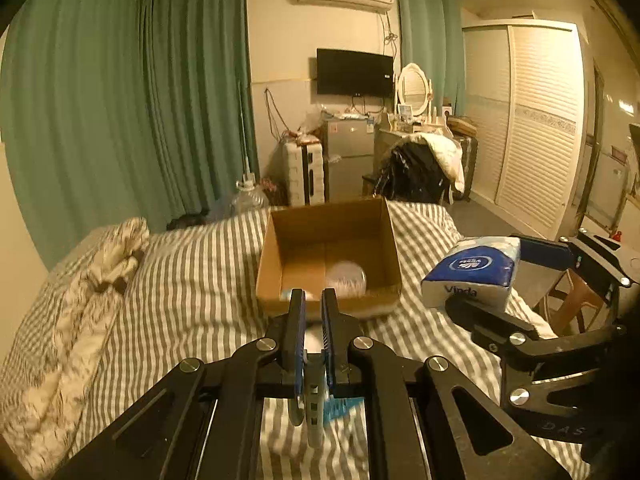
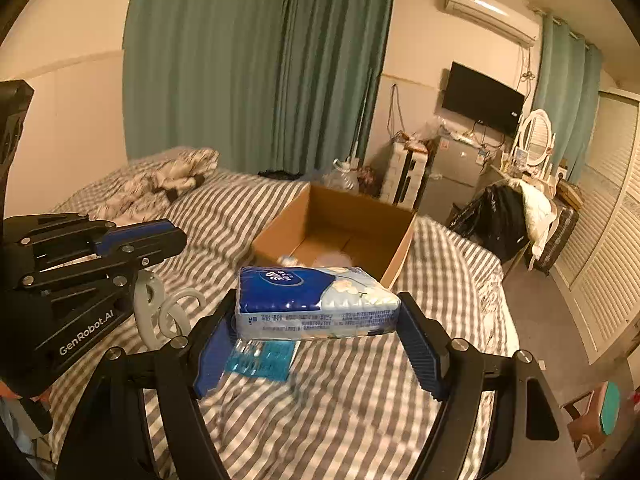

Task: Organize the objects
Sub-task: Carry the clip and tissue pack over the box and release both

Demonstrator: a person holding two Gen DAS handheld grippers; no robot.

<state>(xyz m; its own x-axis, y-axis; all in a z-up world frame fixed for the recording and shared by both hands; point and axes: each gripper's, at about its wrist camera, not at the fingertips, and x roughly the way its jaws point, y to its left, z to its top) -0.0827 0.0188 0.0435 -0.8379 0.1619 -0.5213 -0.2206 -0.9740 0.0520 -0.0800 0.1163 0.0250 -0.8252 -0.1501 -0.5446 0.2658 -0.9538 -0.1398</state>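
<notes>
A grey-and-white striped bed cover [image 2: 360, 392] fills the lower half of both views. An open brown cardboard box [image 2: 340, 232] is set on it at 12 o'clock from both grippers; inside, a clear rounded plastic item [image 1: 346, 278] and a small pale object [image 2: 289, 261] are seen, identity unclear. A flat teal packet [image 2: 262, 360] lies on the cover just below the held pack.

Risks, judged: the blue-and-white soft tissue pack [image 2: 316, 304] is clamped only at its two ends, so it may sag or slip if the squeeze is loosened before the box is reached. The near box wall could be clipped by a low approach, and the light box could be pushed across the soft cover. The two grippers are near each other, so a knock is possible if both go to the box together.

The right gripper [image 2: 318, 332] is spread wide, its fingers [image 2: 420, 352] pressed on the pack's ends; the pack is held above the cover, just short of the box's near wall. The left gripper [image 1: 313, 308] is nearly closed, only a narrow gap between fingers, pinching a white plastic hook-shaped item [image 2: 160, 312] that hangs below it, at 9 o'clock from the pack.
</notes>
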